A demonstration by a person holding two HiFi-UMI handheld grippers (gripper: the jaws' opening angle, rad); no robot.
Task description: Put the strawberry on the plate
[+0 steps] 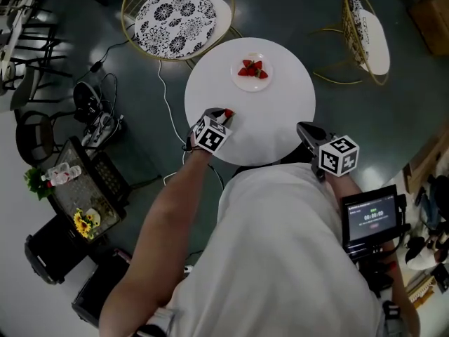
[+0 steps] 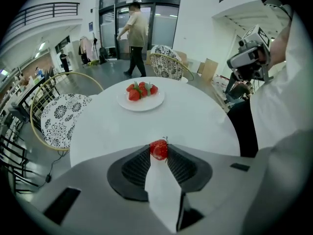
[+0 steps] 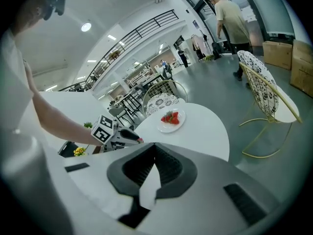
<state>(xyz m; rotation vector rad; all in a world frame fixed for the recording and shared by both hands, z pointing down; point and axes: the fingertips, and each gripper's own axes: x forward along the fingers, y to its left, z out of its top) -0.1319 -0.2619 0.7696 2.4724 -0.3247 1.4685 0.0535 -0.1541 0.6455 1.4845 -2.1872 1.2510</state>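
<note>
— Head view first: where is the strawberry?
— At the tips of the left gripper [image 1: 225, 116], over the near left edge of the round white table [image 1: 280, 121]. The strawberry [image 1: 229, 112] shows as a red spot just past the gripper's marker cube [image 1: 210, 135].
— And the plate?
— The plate [image 1: 250, 85] sits on the far side of the table, well apart from that gripper. A few berries [image 1: 252, 69] lie on it.
— The right gripper?
— The right gripper [image 1: 303, 128] hangs at the near right edge of the table, pointing in over it. Two wire chairs [image 1: 175, 12] with patterned cushions stand beyond the table.
— Left gripper view: what do the jaws do?
— They grip the strawberry [image 2: 159, 150]. It sits right at the tips, with a dark ribbed pad touching it on each side. Past it lies bare tabletop, then the plate [image 2: 143, 106] with its berries. A person [image 2: 136, 35] walks far behind.
— Right gripper view?
— That gripper's jaws are closed, tips together, with nothing between them. Beyond them the plate [image 3: 168, 128] stands on the table. To the left a bare arm [image 3: 58, 124] reaches in with the left gripper [image 3: 138, 140], which has a speck of red at its tip.
</note>
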